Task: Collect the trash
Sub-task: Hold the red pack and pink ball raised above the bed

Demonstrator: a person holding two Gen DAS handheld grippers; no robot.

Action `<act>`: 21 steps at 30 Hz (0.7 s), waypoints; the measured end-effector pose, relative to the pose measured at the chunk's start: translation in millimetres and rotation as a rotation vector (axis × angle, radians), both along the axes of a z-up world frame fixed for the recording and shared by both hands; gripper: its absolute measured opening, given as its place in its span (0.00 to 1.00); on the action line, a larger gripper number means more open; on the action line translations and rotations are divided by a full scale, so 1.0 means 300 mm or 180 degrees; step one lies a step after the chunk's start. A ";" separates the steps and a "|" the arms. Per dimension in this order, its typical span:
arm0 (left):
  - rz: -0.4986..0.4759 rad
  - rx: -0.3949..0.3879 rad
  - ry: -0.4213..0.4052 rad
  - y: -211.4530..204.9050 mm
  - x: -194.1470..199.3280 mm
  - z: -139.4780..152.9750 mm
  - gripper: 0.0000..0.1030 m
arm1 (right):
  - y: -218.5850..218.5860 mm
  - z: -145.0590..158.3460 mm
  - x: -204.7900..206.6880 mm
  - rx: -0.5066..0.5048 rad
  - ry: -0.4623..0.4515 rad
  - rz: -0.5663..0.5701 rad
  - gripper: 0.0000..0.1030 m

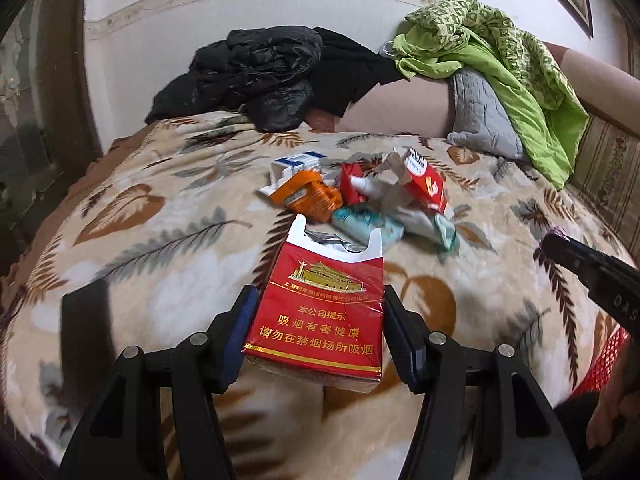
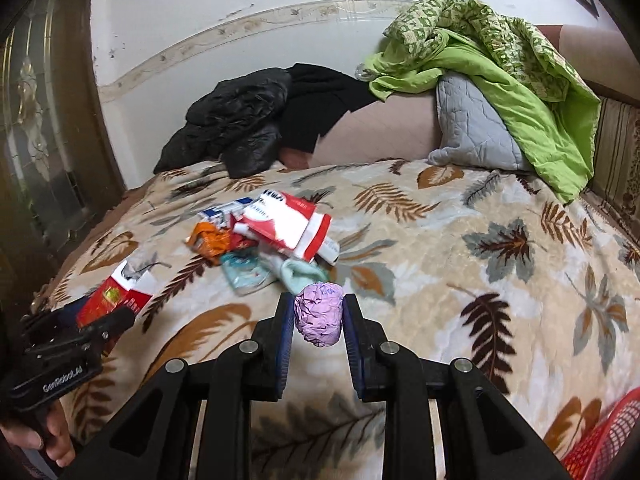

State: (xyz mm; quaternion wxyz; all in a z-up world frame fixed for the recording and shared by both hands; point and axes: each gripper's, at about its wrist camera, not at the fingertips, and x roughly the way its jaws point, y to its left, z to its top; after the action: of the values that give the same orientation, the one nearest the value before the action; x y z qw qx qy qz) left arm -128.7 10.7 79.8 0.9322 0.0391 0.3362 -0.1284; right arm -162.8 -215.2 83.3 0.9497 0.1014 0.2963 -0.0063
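My left claw (image 1: 316,336) is closed on a red cigarette pack (image 1: 320,308), its blue pads pressed against both sides; the pack's torn white top points away from me, and it is lifted above the bed (image 1: 140,240). My right claw (image 2: 318,320) has a crumpled purple paper ball (image 2: 320,314) pinched between its pads, also held clear of the blanket.

Ahead of the left claw, just beyond the pack's open end, lies the trash pile (image 1: 360,196): an orange wrapper (image 1: 308,196), a blue-and-white box (image 1: 296,166) behind it, a red-and-white pack (image 1: 424,184) to the right, and teal packets (image 1: 368,226) nearest to me. From the right claw the same pile (image 2: 272,236) sits ahead and slightly left, with the left claw (image 2: 116,320) and its pack (image 2: 116,294) well off to the left.

Low at the right of the right claw, a red mesh basket (image 2: 600,440) shows at the frame edge. Far ahead, at the wall end of the bed, lie a black jacket (image 1: 256,76) and a green quilt (image 1: 512,72) over a grey pillow (image 1: 484,116).
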 end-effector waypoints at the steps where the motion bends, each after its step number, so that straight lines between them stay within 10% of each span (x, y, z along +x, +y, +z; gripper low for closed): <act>1: 0.0036 0.0049 -0.0034 0.005 -0.022 -0.001 0.58 | 0.012 -0.002 -0.008 -0.0012 0.0008 0.0026 0.25; 21: 0.0309 0.0361 -0.0108 0.010 0.014 -0.052 0.58 | 0.071 -0.034 0.041 0.0013 0.0070 0.0268 0.25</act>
State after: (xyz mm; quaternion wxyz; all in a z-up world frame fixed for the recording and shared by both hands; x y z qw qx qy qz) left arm -124.6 13.8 64.2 0.9391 0.0776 0.3286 -0.0631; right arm -150.6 -193.8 73.2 0.9456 0.0907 0.3107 0.0331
